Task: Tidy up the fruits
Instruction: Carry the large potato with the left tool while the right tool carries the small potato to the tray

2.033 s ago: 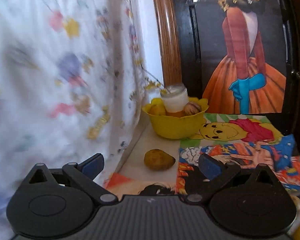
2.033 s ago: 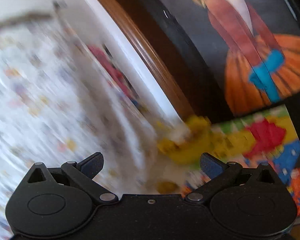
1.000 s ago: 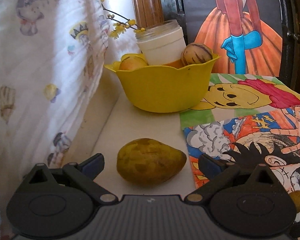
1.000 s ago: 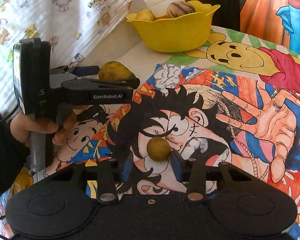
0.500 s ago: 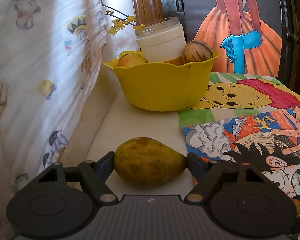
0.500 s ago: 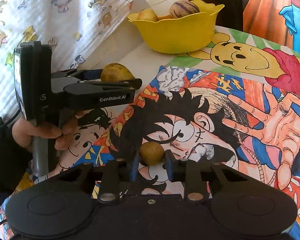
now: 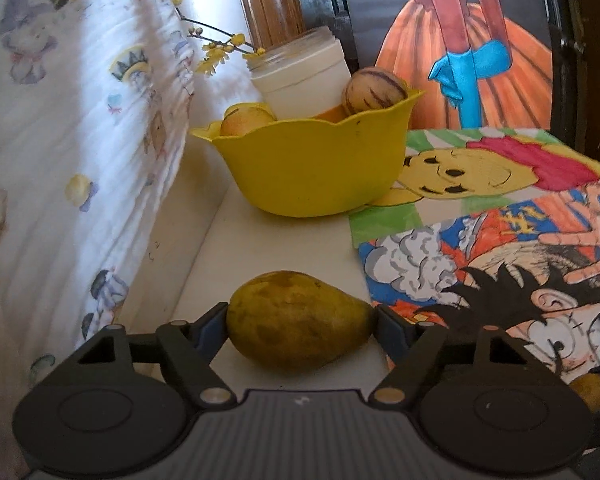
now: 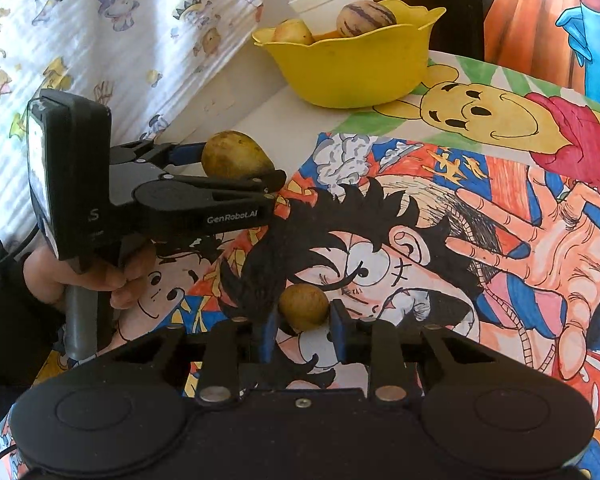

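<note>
Left wrist: jar (image 7: 300, 76) crowding yellow bowl (image 7: 316, 168)

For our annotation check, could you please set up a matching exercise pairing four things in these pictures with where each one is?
Things:
1. pear
2. small round fruit
3. striped fruit
4. white jar

Places:
A. behind the yellow bowl, with a flower sprig in it
B. on the cartoon drawing, between the right gripper's fingers
C. on the white surface, between the left gripper's fingers
D. in the yellow bowl

Pairs: 1-C, 2-B, 3-D, 4-A
</note>
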Demonstrator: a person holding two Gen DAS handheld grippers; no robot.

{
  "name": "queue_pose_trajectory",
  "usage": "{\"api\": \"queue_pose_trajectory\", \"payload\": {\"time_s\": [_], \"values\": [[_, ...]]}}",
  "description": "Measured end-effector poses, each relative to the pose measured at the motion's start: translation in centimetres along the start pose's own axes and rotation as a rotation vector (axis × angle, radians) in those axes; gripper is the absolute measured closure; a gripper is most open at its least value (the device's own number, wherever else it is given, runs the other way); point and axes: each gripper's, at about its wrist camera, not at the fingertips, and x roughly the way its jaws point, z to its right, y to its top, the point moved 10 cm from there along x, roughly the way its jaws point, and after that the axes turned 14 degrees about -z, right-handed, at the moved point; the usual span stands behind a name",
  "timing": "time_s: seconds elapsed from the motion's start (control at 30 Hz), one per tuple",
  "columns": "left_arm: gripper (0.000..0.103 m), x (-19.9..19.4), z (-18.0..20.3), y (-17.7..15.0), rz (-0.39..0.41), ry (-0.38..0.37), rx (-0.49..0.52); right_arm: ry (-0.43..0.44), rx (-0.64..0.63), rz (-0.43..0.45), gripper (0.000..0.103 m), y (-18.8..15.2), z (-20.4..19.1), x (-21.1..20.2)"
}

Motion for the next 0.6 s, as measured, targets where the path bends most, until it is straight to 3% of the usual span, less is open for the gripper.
{"api": "queue_pose_trajectory", "payload": {"time_s": [0.27,0.6], "values": [[0.025,-0.1,-0.2,-0.1,-0.003,-0.002,-0.026,0.004,0.006,0.002,0.073,0.0,0.0,0.0],[0.026,-2.2,0.8,-1.6,-0.098,-0.092,-0.125,0.01,0.014,0.002,0.074,0.1,0.3,0.0]]}}
